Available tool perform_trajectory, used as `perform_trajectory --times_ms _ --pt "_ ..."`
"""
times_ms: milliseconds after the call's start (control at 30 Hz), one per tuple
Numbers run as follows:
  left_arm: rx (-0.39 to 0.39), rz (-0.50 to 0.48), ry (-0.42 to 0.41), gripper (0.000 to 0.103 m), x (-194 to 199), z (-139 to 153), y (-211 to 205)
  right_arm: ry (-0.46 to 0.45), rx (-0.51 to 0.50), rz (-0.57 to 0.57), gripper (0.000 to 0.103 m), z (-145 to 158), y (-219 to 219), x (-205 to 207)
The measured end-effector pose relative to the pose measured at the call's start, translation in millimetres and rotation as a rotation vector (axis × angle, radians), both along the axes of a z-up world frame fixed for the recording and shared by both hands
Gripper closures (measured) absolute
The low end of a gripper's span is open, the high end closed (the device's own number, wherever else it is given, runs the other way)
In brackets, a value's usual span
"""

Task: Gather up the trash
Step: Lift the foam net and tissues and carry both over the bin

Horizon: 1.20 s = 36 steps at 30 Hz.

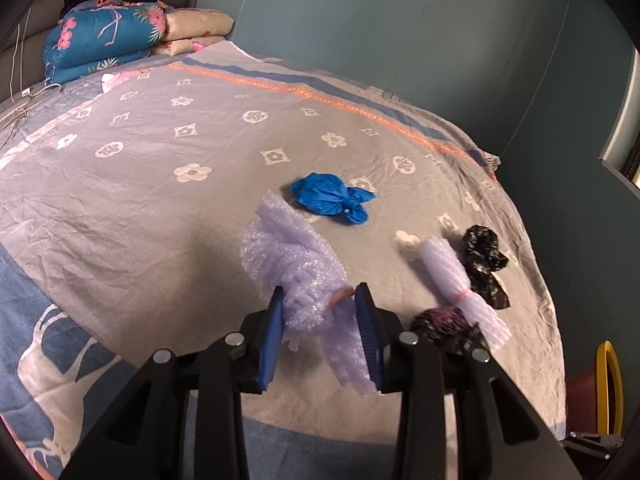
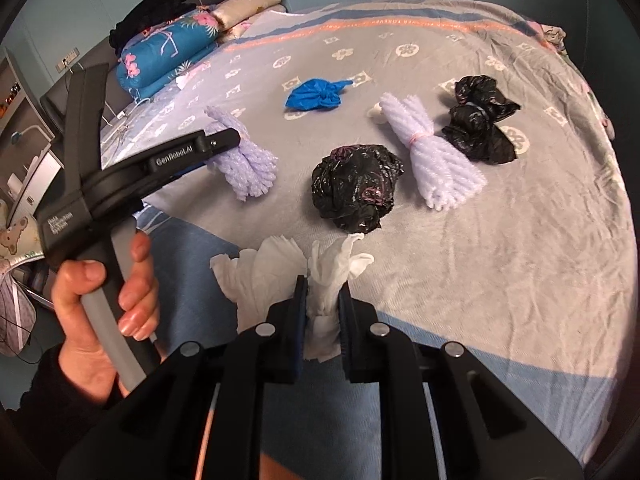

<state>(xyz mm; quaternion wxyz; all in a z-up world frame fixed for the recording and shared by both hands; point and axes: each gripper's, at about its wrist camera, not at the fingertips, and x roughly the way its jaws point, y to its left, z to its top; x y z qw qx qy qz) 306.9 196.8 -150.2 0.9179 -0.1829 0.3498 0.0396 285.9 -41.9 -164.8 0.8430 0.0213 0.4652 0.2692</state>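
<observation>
The left hand-held gripper (image 1: 320,300), at the bottom centre of the left wrist view, is clenched on a pale lilac bundle of foam netting tied with an orange rubber band (image 1: 296,268), and the bundle hangs clear of the grey patterned bedspread (image 1: 160,184). In the right wrist view the right hand-held gripper (image 2: 323,292) pinches a crumpled white tissue wad (image 2: 280,276) at the lower centre of the frame. Still lying on the bed are a knotted blue plastic bag (image 2: 318,95) at the upper centre, a second lilac foam-net bundle (image 2: 432,160) right of centre, a crumpled black plastic bag (image 2: 356,184) at the centre just above the tissue, and another black bag (image 2: 478,120) just beside the second bundle. Folded floral quilts (image 2: 164,56) are stacked at the upper left.
</observation>
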Motion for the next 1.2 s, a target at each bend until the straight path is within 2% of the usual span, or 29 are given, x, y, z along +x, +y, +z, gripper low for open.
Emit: perform_trajectory --times_ms 167,267,567,800,1200 --pt "0.003 -0.012 -0.030 0.070 -21 17 -13 -0.027 -0.004 -0.013 0.089 18 -19 -18" --pt "0.049 -0.025 -0.057 0.070 -34 30 -30 -0.041 0.002 -0.028 0.089 30 -35 -29" --pt "0.106 -0.152 -0.096 0.070 -73 64 -92 -0.103 -0.013 -0.086 0.089 58 -96 -65" --pt "0.082 -0.218 -0.106 0.070 -100 87 -123 -0.126 -0.010 -0.157 0.089 68 -147 -92" --pt "0.108 -0.346 -0.184 0.070 -138 133 -185 -0.196 0.050 -0.293 0.089 90 -221 -117"
